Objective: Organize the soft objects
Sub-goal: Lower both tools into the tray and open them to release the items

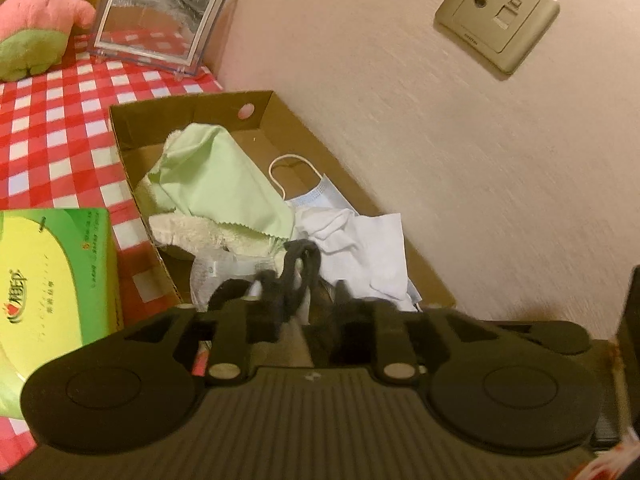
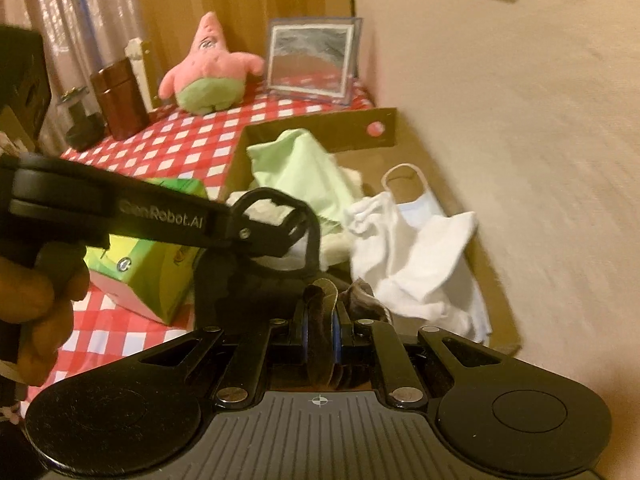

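A cardboard box point(image 1: 120, 148) point(image 2: 320, 130) against the wall holds a light green cloth point(image 1: 216, 176) point(image 2: 304, 172), a cream fluffy cloth point(image 1: 200, 232), a white cloth point(image 1: 360, 244) point(image 2: 408, 248) and a blue face mask point(image 1: 320, 196) point(image 2: 424, 204). My right gripper point(image 2: 320, 316) is shut on a dark brown cloth point(image 2: 320, 312) at the box's near end. My left gripper point(image 1: 308, 312) is open, with a black strap point(image 1: 296, 276) point(image 2: 312, 236) draped over its left finger; its body point(image 2: 120, 216) crosses the right wrist view.
A green tissue box point(image 1: 52, 280) point(image 2: 156, 264) sits left of the box on the red checked tablecloth point(image 1: 52, 120). A pink starfish plush point(image 1: 36, 20) point(image 2: 208, 68), a picture frame point(image 1: 160, 20) point(image 2: 312, 60) and a brown container point(image 2: 120, 100) stand farther back. The wall point(image 1: 440, 140) carries a socket plate point(image 1: 496, 16).
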Available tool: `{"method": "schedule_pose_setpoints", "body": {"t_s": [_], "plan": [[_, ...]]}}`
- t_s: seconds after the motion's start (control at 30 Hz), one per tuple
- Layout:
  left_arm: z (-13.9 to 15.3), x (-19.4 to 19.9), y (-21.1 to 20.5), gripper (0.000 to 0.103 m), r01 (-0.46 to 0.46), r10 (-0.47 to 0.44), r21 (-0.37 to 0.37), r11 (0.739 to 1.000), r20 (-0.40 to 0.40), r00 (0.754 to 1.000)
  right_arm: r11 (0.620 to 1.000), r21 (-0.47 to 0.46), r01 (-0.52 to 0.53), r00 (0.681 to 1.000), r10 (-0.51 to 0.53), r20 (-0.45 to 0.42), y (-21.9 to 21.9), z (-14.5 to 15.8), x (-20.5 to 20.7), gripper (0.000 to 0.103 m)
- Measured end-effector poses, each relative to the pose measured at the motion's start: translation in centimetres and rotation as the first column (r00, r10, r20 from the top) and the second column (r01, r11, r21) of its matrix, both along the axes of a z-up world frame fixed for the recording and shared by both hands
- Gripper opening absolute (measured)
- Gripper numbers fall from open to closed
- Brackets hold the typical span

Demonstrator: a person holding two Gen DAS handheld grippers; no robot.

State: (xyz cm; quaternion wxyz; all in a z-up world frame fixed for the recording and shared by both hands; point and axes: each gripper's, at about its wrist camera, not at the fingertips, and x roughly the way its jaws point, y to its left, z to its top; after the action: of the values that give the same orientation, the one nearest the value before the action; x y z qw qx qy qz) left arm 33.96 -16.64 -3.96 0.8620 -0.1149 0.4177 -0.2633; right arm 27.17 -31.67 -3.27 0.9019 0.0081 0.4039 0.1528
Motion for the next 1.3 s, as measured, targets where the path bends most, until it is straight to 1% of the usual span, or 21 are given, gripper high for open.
{"method": "schedule_pose_setpoints", "body": {"t_s": [0.07,0.17,0.23,0.3,0.43,0.53,0.57,0.67,0.77,0.87,0.97,1.1,1.17,1.2,1.23,1.3], "plan": [[0.4,-0.3,0.4,0.034,-0.002,0.002,0.002,1.000,0.021,1.000,1.000,0.000,-0.021,1.000,0.021,-0.011,0.4,-0.5,0.3,0.011],[0.7,-0.6,0.8,0.034,-0.001,0.001,0.010,1.000,0.044,0.999,0.999,0.000,-0.041,0.999,0.041,-0.031,0.7,-1.3,0.8,0.011],[0.7,-0.8,0.8,0.034,0.006,-0.008,0.039,0.999,0.049,0.999,0.999,-0.006,-0.049,0.998,0.048,-0.044,0.8,-1.8,1.2,0.011],[0.5,-0.8,0.7,0.034,0.014,-0.018,0.083,0.996,0.044,0.999,0.998,-0.014,-0.057,0.997,0.056,-0.057,1.0,-2.5,1.7,0.011],[-0.4,-0.5,0.0,0.033,0.056,-0.061,0.170,0.984,0.023,0.998,0.996,-0.040,-0.076,0.995,0.073,-0.075,1.4,-3.6,2.4,0.011],[-1.1,0.1,-0.7,0.033,0.092,-0.094,0.192,0.977,0.000,0.996,0.994,-0.065,-0.091,0.993,0.085,-0.078,1.8,-4.0,3.1,0.011],[-1.3,0.2,-0.8,0.033,0.089,-0.091,0.199,0.976,0.001,0.996,0.994,-0.067,-0.090,0.993,0.084,-0.079,1.8,-4.1,3.4,0.011],[-1.2,0.5,-0.6,0.033,0.053,-0.057,0.186,0.981,0.016,0.998,0.993,-0.088,-0.084,0.994,0.078,-0.072,1.7,-4.3,4.2,0.011],[-1.0,0.8,-0.1,0.033,-0.002,-0.006,0.196,0.981,0.040,0.999,0.993,-0.093,-0.073,0.996,0.067,-0.061,1.6,-4.5,5.2,0.011],[-0.7,1.0,0.5,0.033,-0.043,0.034,0.183,0.982,0.049,0.998,0.992,-0.107,-0.070,0.997,0.065,-0.046,1.6,-4.6,6.0,0.011],[-0.6,0.9,0.9,0.033,-0.062,0.053,0.172,0.983,0.052,0.997,0.993,-0.103,-0.057,0.998,0.054,-0.037,1.5,-4.6,7.0,0.011],[-0.8,0.7,1.3,0.033,-0.067,0.062,0.162,0.985,0.035,0.997,0.995,-0.079,-0.055,0.998,0.053,-0.039,1.3,-4.4,6.8,0.012],[-0.8,0.5,1.4,0.034,-0.070,0.065,0.151,0.986,0.037,0.997,0.996,-0.065,-0.063,0.997,0.061,-0.039,1.3,-4.2,6.3,0.017],[-0.7,0.4,1.4,0.034,-0.069,0.064,0.143,0.987,0.038,0.997,0.997,-0.056,-0.060,0.998,0.058,-0.038,1.2,-4.1,6.0,0.026],[-0.6,0.2,1.4,0.035,-0.066,0.062,0.133,0.989,0.041,0.997,0.997,-0.046,-0.056,0.998,0.054,-0.039,1.1,-4.0,5.7,0.038],[-0.3,0.0,1.3,0.045,-0.059,0.052,0.125,0.990,0.064,0.997,0.999,-0.021,-0.043,0.998,0.042,-0.045,0.6,-3.7,5.0,0.049]]}}
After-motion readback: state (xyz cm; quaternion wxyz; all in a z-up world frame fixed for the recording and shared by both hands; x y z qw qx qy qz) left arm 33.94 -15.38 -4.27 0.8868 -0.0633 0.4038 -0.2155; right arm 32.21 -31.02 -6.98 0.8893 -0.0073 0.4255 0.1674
